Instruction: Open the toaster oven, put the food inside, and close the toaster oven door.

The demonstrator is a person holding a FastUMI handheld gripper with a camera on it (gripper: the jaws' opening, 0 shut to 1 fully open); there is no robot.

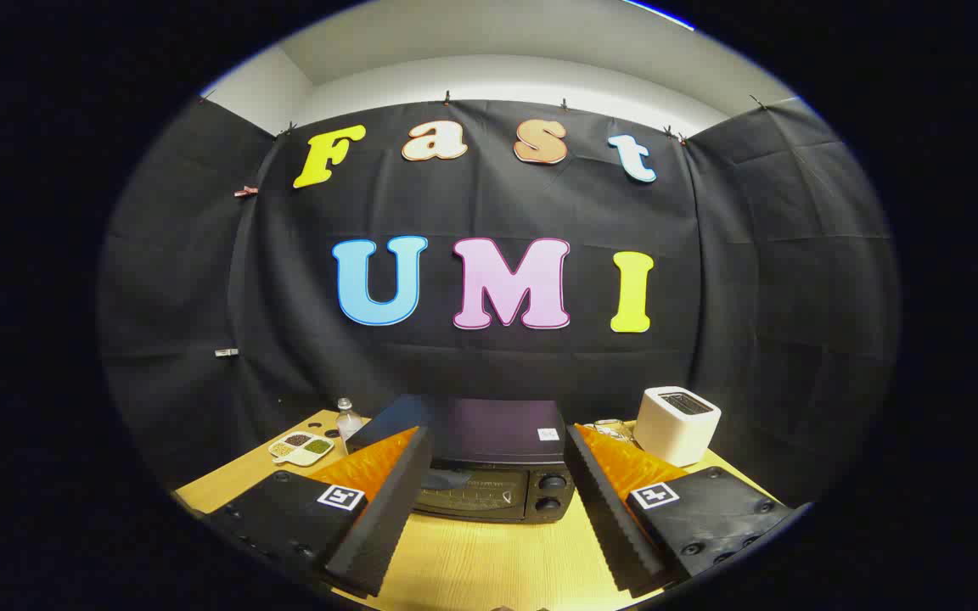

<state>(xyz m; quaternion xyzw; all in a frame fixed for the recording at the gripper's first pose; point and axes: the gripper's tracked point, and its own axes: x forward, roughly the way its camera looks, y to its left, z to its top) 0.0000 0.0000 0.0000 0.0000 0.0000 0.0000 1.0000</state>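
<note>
Gripper (497,475) fingers stand spread wide with nothing between them, held above the worktop (489,560) and aimed at the oven (489,475), which sits just ahead of them and squarely in the gap. Its door looks closed, glass front facing the gripper, two knobs (551,492) stacked on its right side. So the opening step seems not yet begun, and this reads as the approach. The next move calls for getting the fingers onto the door's handle and drawing the door open (likely downward, though the hinge cannot be seen). That handle is hard to make out: the door's upper edge is dark against a dark body, and both lower corners are covered by the fingers. Left of the oven lie a small tray (302,448) with divided portions and a bottle (347,417); whether the tray holds the food meant for the oven I cannot tell at this size. Right of the oven stands a white toaster (677,424), with something small and unclear between them.
</note>
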